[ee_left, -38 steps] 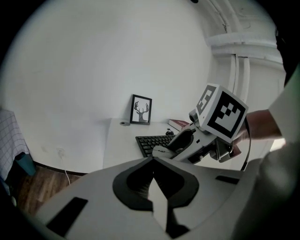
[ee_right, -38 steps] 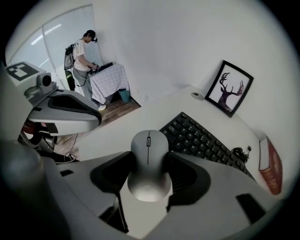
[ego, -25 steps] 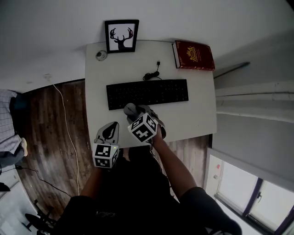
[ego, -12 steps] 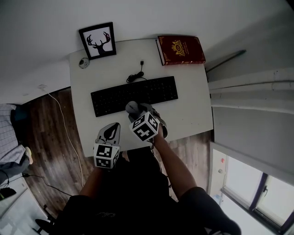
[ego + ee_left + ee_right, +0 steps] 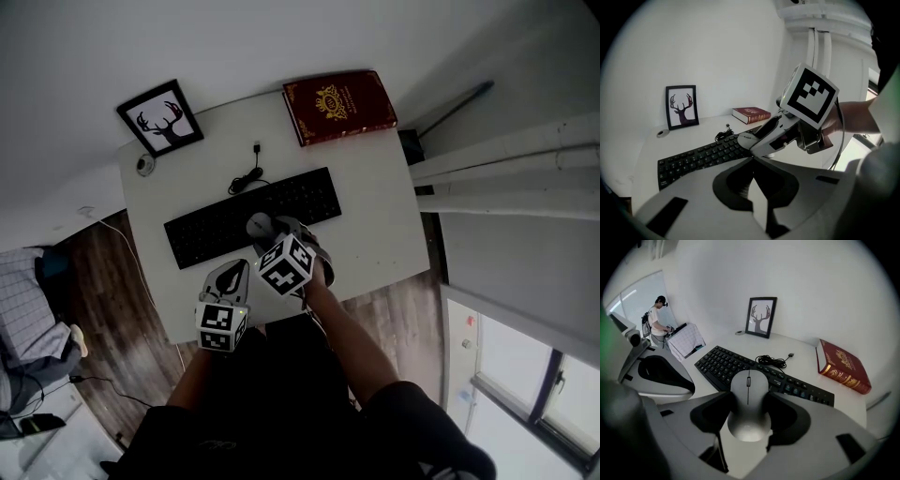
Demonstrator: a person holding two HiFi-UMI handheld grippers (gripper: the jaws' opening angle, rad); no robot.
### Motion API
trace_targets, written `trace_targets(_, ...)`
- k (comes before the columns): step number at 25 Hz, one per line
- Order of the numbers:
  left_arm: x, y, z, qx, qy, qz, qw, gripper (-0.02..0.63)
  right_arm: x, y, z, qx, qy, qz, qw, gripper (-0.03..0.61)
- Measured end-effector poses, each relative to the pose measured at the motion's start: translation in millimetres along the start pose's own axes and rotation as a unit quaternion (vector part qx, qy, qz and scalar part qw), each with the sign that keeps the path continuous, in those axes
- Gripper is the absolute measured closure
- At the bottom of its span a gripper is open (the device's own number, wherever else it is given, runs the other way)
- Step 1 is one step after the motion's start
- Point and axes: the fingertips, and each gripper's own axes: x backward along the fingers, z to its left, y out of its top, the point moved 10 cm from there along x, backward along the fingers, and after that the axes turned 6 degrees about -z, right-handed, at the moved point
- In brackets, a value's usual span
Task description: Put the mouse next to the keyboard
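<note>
My right gripper (image 5: pixel 269 232) is shut on a grey mouse (image 5: pixel 259 225), its pads pressing both sides of the mouse (image 5: pixel 749 401). It holds the mouse above the front edge of the black keyboard (image 5: pixel 248 217), about midway along it. The keyboard (image 5: pixel 719 363) lies straight ahead in the right gripper view, its cable (image 5: pixel 772 361) coiled behind it. My left gripper (image 5: pixel 228 273) hovers over the table's near edge, left of the right one, shut and with nothing in it. In the left gripper view the mouse (image 5: pixel 745 139) pokes out of the right gripper, over the keyboard (image 5: pixel 693 157).
On the white table (image 5: pixel 370 220) a red book (image 5: pixel 339 103) lies at the far right and a framed deer picture (image 5: pixel 159 119) at the far left. A small round object (image 5: pixel 143 165) sits beside the picture. Bare table lies right of the keyboard. A person (image 5: pixel 657 319) stands far off.
The head view has swung, so the table sits further left and tilted. The right gripper with the mouse now stands nearer the keyboard's middle than before. The left gripper has hardly moved.
</note>
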Motion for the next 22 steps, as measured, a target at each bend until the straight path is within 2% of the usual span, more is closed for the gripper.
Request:
trace_targets(7, -37, 19, -8, 0.000, -0.004, 0.011, 0.9999, 0.612, 11, -8, -44, -0.021, -0.012, -0.002, 1.000, 0.313)
trace_targets(13, -76, 35, -26, -0.014, -0.027, 0.021, 0.9993, 0.612, 25, -22, -79, -0.041, -0.027, 0.000, 0.999, 0.311)
trace_targets(22, -114, 63, -49, -0.029, -0.048, 0.016, 0.9983, 0.612, 43, -48, -123, -0.084, -0.052, -0.004, 0.995, 0.311)
